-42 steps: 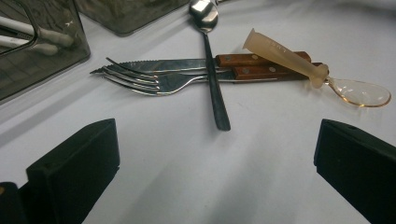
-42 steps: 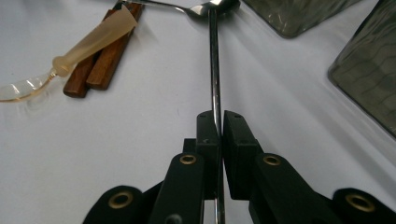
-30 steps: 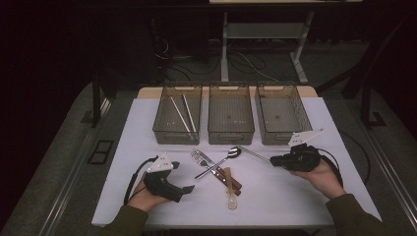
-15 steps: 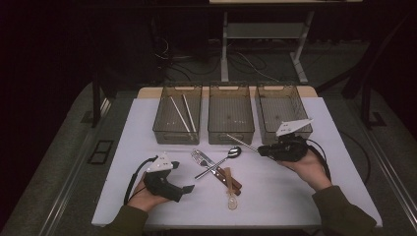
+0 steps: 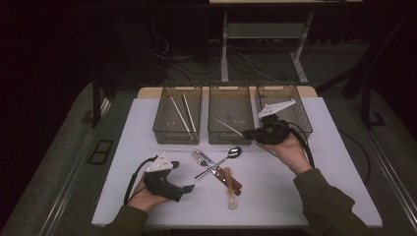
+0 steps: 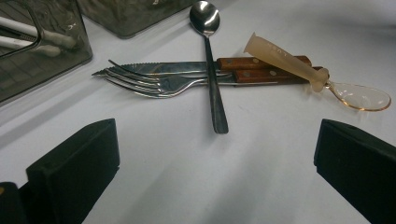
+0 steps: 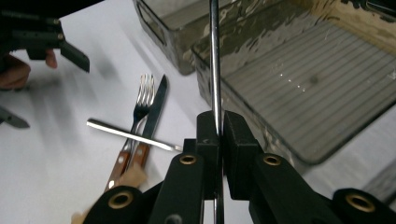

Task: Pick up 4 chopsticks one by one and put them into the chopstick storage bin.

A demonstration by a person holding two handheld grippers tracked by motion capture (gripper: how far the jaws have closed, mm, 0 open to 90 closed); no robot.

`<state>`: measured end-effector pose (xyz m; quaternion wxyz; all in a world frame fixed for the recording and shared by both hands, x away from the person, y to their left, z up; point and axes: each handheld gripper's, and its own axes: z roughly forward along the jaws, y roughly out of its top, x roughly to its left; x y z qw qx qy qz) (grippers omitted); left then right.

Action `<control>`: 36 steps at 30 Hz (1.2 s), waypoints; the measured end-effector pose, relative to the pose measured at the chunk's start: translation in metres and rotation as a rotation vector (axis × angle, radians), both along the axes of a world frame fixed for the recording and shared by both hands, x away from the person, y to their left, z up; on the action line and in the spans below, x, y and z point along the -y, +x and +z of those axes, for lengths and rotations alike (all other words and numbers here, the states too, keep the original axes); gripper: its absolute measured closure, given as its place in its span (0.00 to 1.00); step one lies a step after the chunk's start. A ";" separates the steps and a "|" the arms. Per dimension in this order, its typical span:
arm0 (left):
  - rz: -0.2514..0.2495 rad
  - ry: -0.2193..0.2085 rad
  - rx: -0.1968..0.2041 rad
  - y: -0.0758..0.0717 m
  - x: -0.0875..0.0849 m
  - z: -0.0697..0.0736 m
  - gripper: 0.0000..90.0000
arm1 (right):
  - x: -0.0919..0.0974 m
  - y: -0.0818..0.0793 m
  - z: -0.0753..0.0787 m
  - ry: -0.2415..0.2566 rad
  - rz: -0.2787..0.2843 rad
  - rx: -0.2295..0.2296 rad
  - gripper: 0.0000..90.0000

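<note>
Table (image 5: 305,196): white, bearing three clear bins along its far edge.
Middle bin (image 5: 231,105): the metal chopstick's tip hangs above it.
Right gripper (image 5: 247,134): jaws pinched on a thin metal chopstick (image 7: 214,60), held over the middle bin's near wall.
Left gripper (image 5: 189,187): jaws spread, resting on the table near the fork (image 6: 140,81), knife (image 6: 187,67) and steel spoon (image 6: 210,56).

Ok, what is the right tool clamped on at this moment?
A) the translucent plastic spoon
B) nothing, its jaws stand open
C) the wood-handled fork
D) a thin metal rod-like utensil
D: in the right gripper view the right tool has its jaws pressed shut on a thin metal utensil, held over the middle bin; its far end is out of frame.
</note>
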<state>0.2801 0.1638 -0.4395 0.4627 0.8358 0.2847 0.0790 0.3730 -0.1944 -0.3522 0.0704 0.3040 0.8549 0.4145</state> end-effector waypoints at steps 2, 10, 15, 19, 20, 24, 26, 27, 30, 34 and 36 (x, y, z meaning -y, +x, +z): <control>0.001 0.001 -0.001 0.000 0.000 0.000 0.00 | -0.006 0.004 0.004 0.004 -0.008 0.000 0.95; -0.003 -0.001 0.001 0.000 0.000 0.000 0.00 | -0.032 0.025 0.016 -0.004 -0.023 0.005 0.95; -0.005 0.001 0.003 0.000 0.000 0.001 0.00 | -0.052 0.039 0.017 -0.018 -0.032 0.002 0.95; -0.005 0.001 0.004 0.000 0.000 0.001 0.00 | -0.068 0.051 0.016 -0.029 -0.039 -0.002 0.95; -0.004 0.000 0.005 0.000 0.000 0.001 0.00 | -0.072 0.054 0.016 -0.032 -0.041 -0.006 0.95; -0.004 0.000 0.005 0.000 0.000 0.001 0.00 | -0.090 0.066 0.015 -0.041 -0.048 -0.015 0.95; -0.005 -0.001 0.006 0.000 0.000 0.000 0.00 | -0.099 0.072 0.015 -0.050 -0.051 -0.015 0.95; -0.005 0.000 0.006 0.000 0.000 0.001 0.00 | -0.103 0.074 0.014 -0.053 -0.054 -0.018 0.95; -0.004 -0.004 0.005 0.000 0.000 0.001 0.00 | -0.117 0.083 0.014 -0.070 -0.058 -0.022 0.95; -0.004 -0.009 0.006 0.000 0.000 0.001 0.00 | -0.133 0.093 0.014 -0.087 -0.063 -0.024 0.95; -0.002 -0.012 0.006 0.000 0.000 0.001 0.00 | -0.140 0.098 0.015 -0.090 -0.067 -0.029 0.95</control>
